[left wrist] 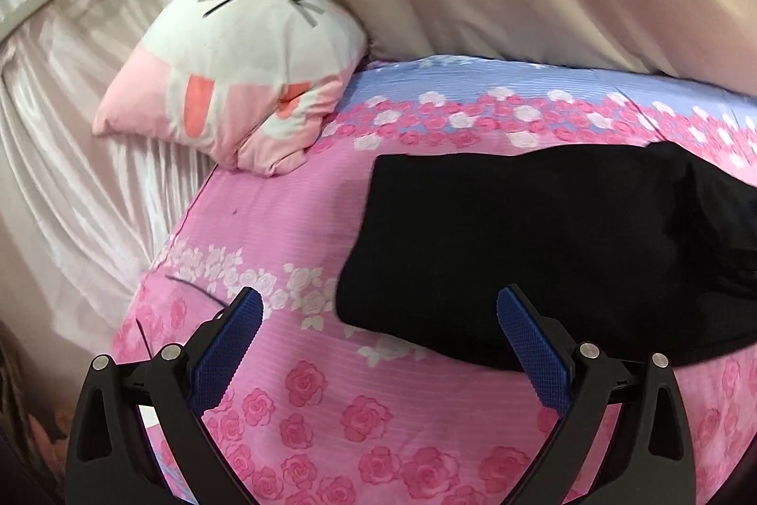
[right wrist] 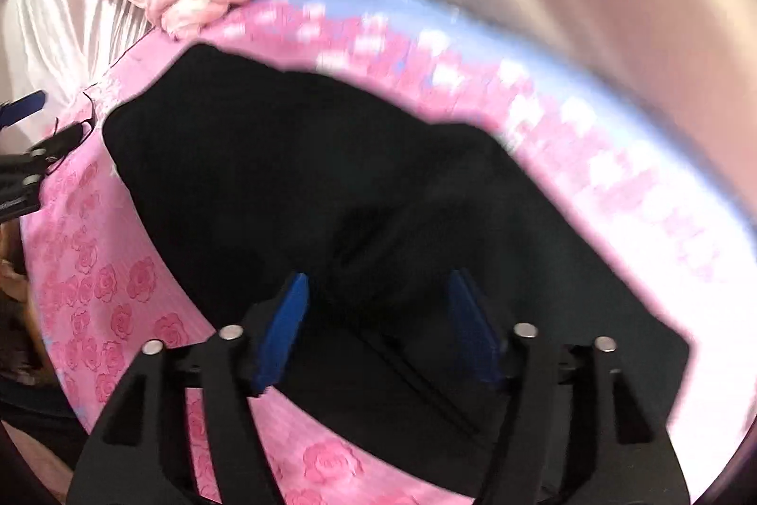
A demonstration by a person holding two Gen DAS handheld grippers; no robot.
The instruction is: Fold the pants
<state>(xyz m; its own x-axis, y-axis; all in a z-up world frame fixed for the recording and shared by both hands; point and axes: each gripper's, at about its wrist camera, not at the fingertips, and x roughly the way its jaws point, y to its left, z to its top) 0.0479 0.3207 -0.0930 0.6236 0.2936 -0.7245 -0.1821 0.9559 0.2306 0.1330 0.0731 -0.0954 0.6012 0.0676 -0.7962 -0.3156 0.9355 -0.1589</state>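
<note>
Black pants [right wrist: 331,192] lie flat on the floral bedsheet [left wrist: 265,221], long axis running from near the cartoon pillow [left wrist: 246,65] toward the right. Right gripper [right wrist: 374,292] hovers directly over them, jaws wide, holding nothing. Left gripper [left wrist: 378,311] sits at their near-left edge, also wide and empty. Right looks nearer.

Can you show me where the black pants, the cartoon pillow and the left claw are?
black pants [left wrist: 544,249]: left wrist view, middle of the folded cloth.
cartoon pillow [left wrist: 246,46]: left wrist view, white face area.
left claw [left wrist: 378,306]: left wrist view, gap midway between its blue tips.
</note>
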